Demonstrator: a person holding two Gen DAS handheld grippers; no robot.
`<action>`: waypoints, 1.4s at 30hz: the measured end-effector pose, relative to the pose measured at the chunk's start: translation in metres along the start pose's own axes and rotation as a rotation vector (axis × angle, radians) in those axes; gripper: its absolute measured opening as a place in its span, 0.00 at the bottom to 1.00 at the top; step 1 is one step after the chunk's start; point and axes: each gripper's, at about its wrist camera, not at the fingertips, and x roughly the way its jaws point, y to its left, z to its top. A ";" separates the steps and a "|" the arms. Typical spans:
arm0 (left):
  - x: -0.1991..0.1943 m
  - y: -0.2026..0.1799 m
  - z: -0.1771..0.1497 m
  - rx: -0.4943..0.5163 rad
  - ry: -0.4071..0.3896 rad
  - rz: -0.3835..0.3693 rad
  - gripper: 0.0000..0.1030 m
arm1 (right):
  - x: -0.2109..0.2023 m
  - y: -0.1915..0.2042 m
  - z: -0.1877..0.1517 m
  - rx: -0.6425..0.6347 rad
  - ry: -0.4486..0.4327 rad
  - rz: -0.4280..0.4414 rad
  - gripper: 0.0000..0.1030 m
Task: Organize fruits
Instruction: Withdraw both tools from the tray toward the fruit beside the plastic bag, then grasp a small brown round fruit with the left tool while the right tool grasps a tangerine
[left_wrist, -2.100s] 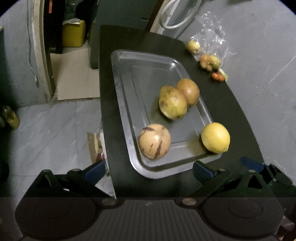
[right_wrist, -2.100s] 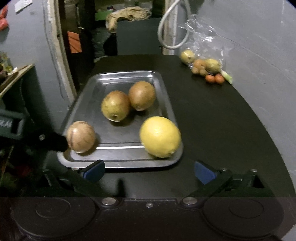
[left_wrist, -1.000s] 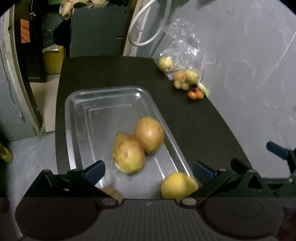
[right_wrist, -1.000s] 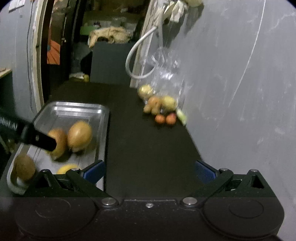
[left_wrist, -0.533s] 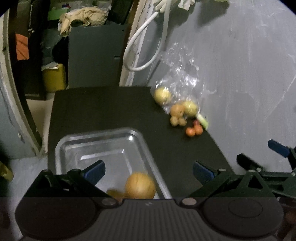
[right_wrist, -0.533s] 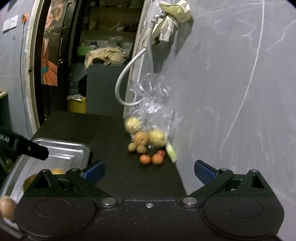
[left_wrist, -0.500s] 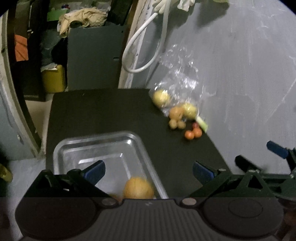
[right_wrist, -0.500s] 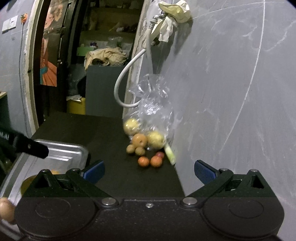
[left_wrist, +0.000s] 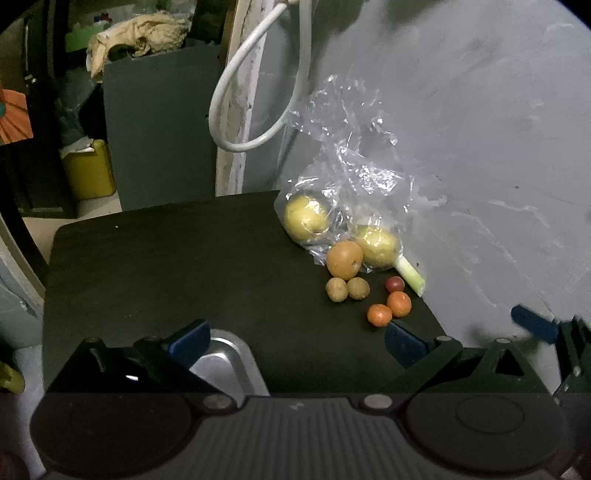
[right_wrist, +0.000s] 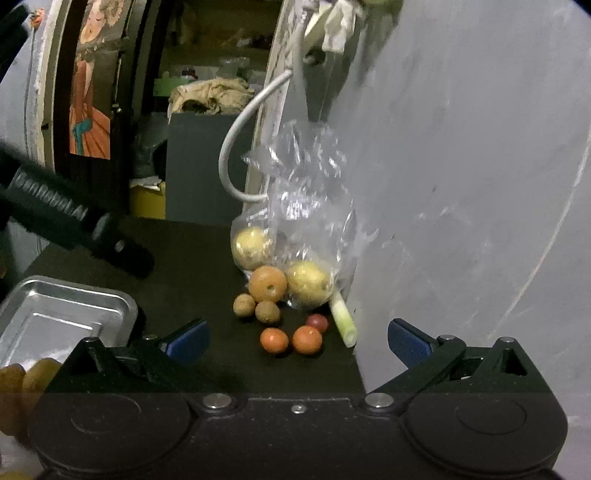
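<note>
The fruits (right_wrist: 268, 284) lie loose on the dark counter (left_wrist: 184, 258) against the grey wall, some still inside a clear plastic bag (right_wrist: 303, 221), well apart from the metal tray (right_wrist: 62, 314) at the near left. It looks like the reach toward this pile, with the next move calling for lining one piece up between the jaws (the two small orange ones (right_wrist: 291, 339) sit nearest). The right gripper (right_wrist: 297, 338) and the left gripper (left_wrist: 295, 338) both have jaws spread wide, holding and touching nothing.
</note>
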 end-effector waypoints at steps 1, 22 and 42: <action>0.005 -0.001 0.002 -0.002 0.005 0.000 0.99 | 0.004 0.000 -0.001 0.005 0.008 0.003 0.99; 0.120 -0.017 0.023 0.021 0.110 0.007 0.99 | 0.096 -0.003 -0.024 0.168 0.127 0.128 0.89; 0.149 -0.029 0.021 0.147 0.096 -0.044 0.60 | 0.117 -0.002 -0.025 0.215 0.117 0.091 0.43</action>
